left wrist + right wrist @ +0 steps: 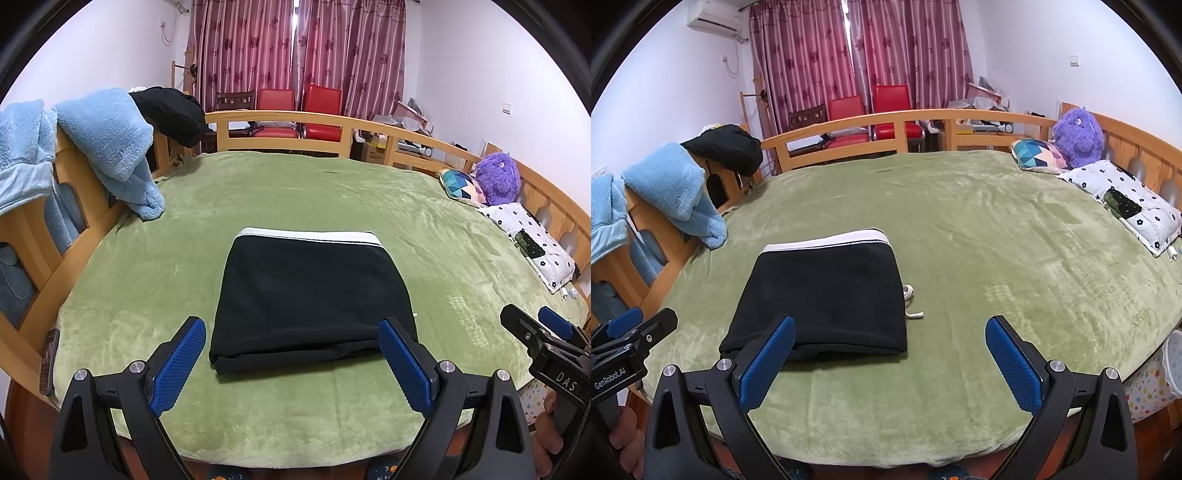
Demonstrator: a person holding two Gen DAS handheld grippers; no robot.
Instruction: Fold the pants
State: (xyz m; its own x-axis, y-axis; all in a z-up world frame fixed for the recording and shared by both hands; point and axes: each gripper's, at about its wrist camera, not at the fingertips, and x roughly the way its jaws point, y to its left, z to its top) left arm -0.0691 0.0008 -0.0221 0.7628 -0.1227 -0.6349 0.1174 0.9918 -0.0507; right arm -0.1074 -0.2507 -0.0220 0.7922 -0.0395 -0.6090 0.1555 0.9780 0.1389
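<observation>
We hold the left hand-held gripper (291, 363) and the right hand-held gripper (890, 363) low at the near edge of the bed (997, 236), both released, jaws spread wide and grasping nothing; we judge they hang back here because the folding looks finished and the bundle needs no more handling. The pants (310, 295) lie on the green blanket near that edge, just ahead of the left gripper and left of the right one. They look like a compact black rectangle of stacked layers, the white waistband (310, 236) along the far side, the near fold slightly puffed, and a white drawstring (910, 301) trailing out on the right.
</observation>
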